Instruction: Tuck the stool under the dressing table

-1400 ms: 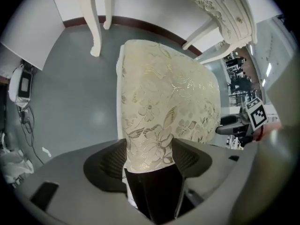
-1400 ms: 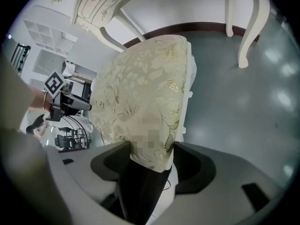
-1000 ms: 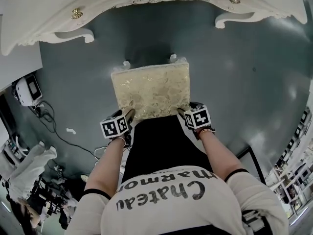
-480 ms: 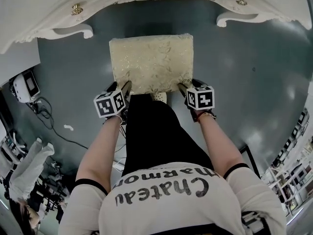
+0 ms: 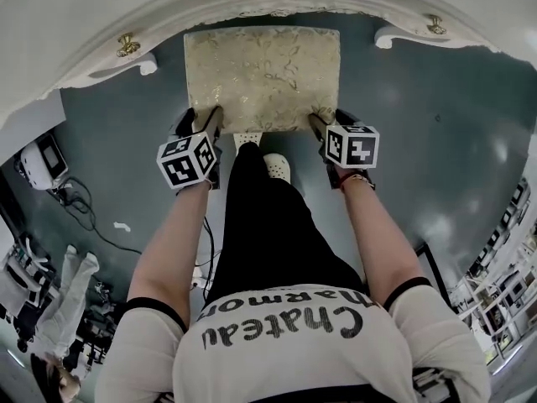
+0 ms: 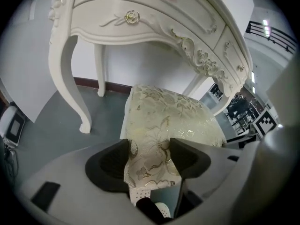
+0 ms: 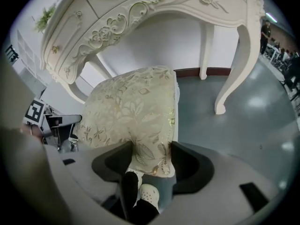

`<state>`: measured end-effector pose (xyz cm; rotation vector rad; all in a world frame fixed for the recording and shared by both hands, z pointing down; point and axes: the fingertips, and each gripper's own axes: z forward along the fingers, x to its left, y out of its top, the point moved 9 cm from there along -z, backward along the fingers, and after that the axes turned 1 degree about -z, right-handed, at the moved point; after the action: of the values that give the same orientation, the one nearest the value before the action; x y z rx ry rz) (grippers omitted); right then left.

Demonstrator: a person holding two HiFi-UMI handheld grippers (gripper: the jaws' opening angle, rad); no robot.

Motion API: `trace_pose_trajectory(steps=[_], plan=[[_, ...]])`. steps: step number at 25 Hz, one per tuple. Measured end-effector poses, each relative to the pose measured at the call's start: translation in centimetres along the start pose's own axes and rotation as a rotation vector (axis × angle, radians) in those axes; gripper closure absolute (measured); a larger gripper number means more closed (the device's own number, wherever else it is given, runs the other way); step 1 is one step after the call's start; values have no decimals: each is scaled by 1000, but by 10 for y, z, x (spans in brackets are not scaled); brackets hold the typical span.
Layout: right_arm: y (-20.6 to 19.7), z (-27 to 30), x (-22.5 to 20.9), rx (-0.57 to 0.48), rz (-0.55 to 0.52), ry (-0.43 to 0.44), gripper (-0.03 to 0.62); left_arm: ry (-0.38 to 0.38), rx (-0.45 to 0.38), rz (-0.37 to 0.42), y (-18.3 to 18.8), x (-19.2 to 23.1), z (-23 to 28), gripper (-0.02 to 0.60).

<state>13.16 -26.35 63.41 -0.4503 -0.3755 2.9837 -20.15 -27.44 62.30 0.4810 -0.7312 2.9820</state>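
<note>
The stool (image 5: 262,74) has a pale gold floral cushion, and its far edge lies below the front edge of the white dressing table (image 5: 75,32). My left gripper (image 5: 201,121) is shut on the cushion's near left corner. My right gripper (image 5: 327,122) is shut on the near right corner. In the left gripper view the cushion (image 6: 168,121) fills the gap between the jaws of the left gripper (image 6: 149,156). In the right gripper view the right gripper (image 7: 150,161) clamps the cushion (image 7: 131,107) the same way. The carved table front (image 6: 140,13) (image 7: 154,3) rises just beyond the stool. The stool's legs are hidden.
Curved white table legs (image 6: 70,78) (image 7: 234,55) stand on either side of the stool on the grey floor. The person's white shoes (image 5: 273,166) are right behind the stool. A white device (image 5: 42,154) with cables lies on the floor at the left.
Both grippers and the stool have moved forward toward the dressing table. The cushion's far edge, earlier well short of the table front, now lies under it.
</note>
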Motion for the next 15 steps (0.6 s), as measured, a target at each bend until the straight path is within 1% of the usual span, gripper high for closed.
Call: trace_pose_trajectory(steps=[4,7,12,15], plan=[[21,5,3,-48,26,-66,313,-15,-25,31,27,2,14,287],[35,10,4,-95,46,-101,315,-14,-66,52,45,4,24,287],[63,17,2,-182,57,-113,314,-22,-135,94,77,6,43,287],[81,20,-2,-208,58,-111,314,-35,-179,103,93,6,51,287]])
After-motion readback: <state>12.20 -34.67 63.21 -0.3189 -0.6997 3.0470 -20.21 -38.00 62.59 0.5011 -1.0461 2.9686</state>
